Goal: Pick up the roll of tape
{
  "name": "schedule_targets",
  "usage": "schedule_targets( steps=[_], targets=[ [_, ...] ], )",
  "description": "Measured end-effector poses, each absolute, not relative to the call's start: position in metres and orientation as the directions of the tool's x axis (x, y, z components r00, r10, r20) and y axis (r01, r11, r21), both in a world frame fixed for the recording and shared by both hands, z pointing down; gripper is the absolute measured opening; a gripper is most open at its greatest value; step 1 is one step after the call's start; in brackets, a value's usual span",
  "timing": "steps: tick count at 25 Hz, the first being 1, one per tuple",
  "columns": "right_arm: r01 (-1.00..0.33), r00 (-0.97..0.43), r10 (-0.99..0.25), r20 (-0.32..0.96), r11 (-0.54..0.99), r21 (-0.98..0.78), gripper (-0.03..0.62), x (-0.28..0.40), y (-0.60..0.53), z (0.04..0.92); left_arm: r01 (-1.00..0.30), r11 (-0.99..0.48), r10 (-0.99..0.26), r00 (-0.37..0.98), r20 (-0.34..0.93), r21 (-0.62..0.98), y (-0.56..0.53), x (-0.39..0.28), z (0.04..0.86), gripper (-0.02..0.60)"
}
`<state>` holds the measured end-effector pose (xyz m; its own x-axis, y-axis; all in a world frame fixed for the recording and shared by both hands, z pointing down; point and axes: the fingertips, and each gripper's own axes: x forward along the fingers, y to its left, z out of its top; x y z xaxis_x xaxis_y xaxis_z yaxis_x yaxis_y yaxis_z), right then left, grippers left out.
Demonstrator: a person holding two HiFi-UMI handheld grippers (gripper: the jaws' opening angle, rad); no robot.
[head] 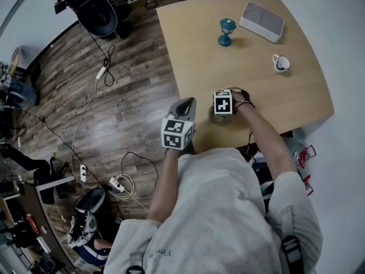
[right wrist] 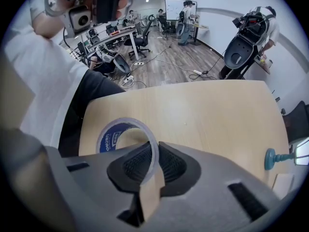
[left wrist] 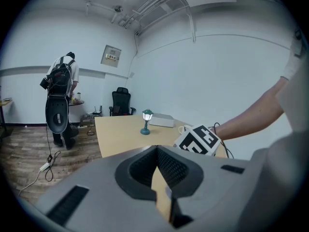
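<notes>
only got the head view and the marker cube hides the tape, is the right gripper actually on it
observer: yes, the right gripper view shows the right gripper closed on the wall of the tape roll.
operator: how is it pinched
observer: one jaw sits inside the ring and the other outside it, on the side of the ring nearest that camera.
operator: and the left one, holding anything
observer: no, the left gripper view shows the left gripper with its jaws together and nothing between them, pointing out over the table.
</notes>
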<state>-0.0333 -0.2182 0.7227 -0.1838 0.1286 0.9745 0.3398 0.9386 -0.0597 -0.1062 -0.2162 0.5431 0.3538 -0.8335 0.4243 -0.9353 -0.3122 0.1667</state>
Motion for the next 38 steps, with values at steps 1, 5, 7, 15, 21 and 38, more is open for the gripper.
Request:
schedule_targets(
  steps=[1, 5, 7, 15, 21, 38],
  targets=[
    [0.332, -0.19, 0.13, 0.973, 0.941, -0.061, 0.046, -0.034, -0.218, 0.721, -0.935, -0.312, -0.833, 0.354, 0.425, 0.167, -0.216, -0.107, 0.543, 0.005],
    [0.286, -0.24, 0.135, 0.961, 0.956, -0.063, 0.046, -0.037, -0.219, 0.71, -0.937, -0.31, -0.832, 0.35, 0.429, 0.164, -0.215, -0.109, 0.543, 0.005],
    [0.276, -0.254, 0.123, 0.959, 0.96, -0.05, 0.046, -0.037, -0.222, 0.706, -0.937, -0.309, -0.832, 0.349, 0.432, 0.163, -0.217, -0.11, 0.545, 0.005],
    [0.197, -0.29, 0.053, 0.955, 0.98, 0.005, 0.046, -0.03, -0.231, 0.694, -0.936, -0.311, -0.828, 0.352, 0.436, 0.166, -0.217, -0.11, 0.547, 0.005],
    [0.066, -0.346, 0.024, 0.938, 0.998, -0.001, 0.046, -0.027, -0.244, 0.682, -0.932, -0.324, -0.822, 0.363, 0.438, 0.164, -0.22, -0.11, 0.55, 0.005],
    [-0.137, -0.488, -0.08, 0.869, 0.991, 0.015, 0.046, -0.029, -0.253, 0.642, -0.918, -0.358, -0.807, 0.397, 0.438, 0.171, -0.219, -0.096, 0.555, 0.005]
  ],
)
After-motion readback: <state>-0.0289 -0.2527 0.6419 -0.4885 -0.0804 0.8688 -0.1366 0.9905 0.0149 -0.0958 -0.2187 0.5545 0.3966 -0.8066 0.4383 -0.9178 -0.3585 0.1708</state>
